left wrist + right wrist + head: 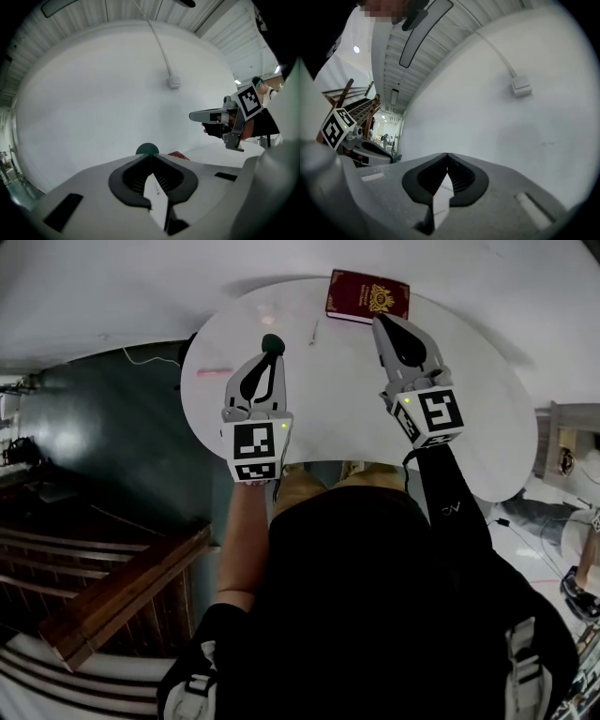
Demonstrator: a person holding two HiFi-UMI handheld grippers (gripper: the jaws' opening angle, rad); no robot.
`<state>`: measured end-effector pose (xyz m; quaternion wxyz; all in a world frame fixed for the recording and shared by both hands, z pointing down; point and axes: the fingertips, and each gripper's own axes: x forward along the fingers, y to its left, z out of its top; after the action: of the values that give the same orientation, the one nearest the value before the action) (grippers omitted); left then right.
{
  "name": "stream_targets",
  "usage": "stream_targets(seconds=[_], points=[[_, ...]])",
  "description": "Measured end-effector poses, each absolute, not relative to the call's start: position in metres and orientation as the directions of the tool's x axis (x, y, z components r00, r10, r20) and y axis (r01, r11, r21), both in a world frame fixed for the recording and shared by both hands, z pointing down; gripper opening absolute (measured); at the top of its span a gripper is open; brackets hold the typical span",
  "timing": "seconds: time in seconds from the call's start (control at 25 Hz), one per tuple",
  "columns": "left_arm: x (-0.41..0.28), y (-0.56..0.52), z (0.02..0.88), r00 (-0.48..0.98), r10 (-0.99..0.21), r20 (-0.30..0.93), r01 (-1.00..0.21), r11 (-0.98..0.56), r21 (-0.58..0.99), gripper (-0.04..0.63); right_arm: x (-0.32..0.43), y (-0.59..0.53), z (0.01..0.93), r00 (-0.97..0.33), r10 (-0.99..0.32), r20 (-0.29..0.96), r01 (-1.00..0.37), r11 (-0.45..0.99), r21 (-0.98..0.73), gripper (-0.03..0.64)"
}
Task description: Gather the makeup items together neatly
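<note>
A dark green round item (273, 341) lies on the white round table (469, 427), just past the tips of my left gripper (271, 354). In the left gripper view its dome (147, 149) peeks over the meeting tips of that gripper (150, 155); the jaws are shut with nothing seen between them. A thin pale stick (314, 331) and a small pink item (214, 372) lie nearby. A maroon case with a gold emblem (367, 296) sits at the far edge. My right gripper (380, 324) is shut and empty, its tip right beside the case.
The table's left edge drops to a dark floor and a wooden stair rail (122, 587). A white wall with a cable and socket box (174, 82) stands behind the table. The right gripper (211, 115) shows in the left gripper view.
</note>
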<state>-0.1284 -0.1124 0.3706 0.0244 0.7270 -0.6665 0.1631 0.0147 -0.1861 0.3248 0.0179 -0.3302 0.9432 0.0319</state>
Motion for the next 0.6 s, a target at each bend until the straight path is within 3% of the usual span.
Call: stream_targets(seconds=[0.2, 0.36, 0.6], points=[[-0.106, -0.139, 0.370, 0.169, -0.948, 0.269, -0.957, -0.223, -0.185, 0.028, 0.043, -0.194, 0.310, -0.704, -0.703, -0.100, -0.709, 0.704, 0.043, 0.005], [-0.085, -0.158, 0.383, 0.255, -0.920, 0.298, -0.935, -0.312, -0.166, 0.028, 0.071, -0.193, 0.322, -0.633, -0.773, -0.039, -0.774, 0.632, 0.040, 0.005], [-0.045, -0.174, 0.476, 0.348, -0.788, 0.508, -0.851, -0.493, -0.181, 0.028, 0.101, -0.193, 0.331, -0.547, -0.837, -0.008, -0.836, 0.547, 0.036, 0.005]])
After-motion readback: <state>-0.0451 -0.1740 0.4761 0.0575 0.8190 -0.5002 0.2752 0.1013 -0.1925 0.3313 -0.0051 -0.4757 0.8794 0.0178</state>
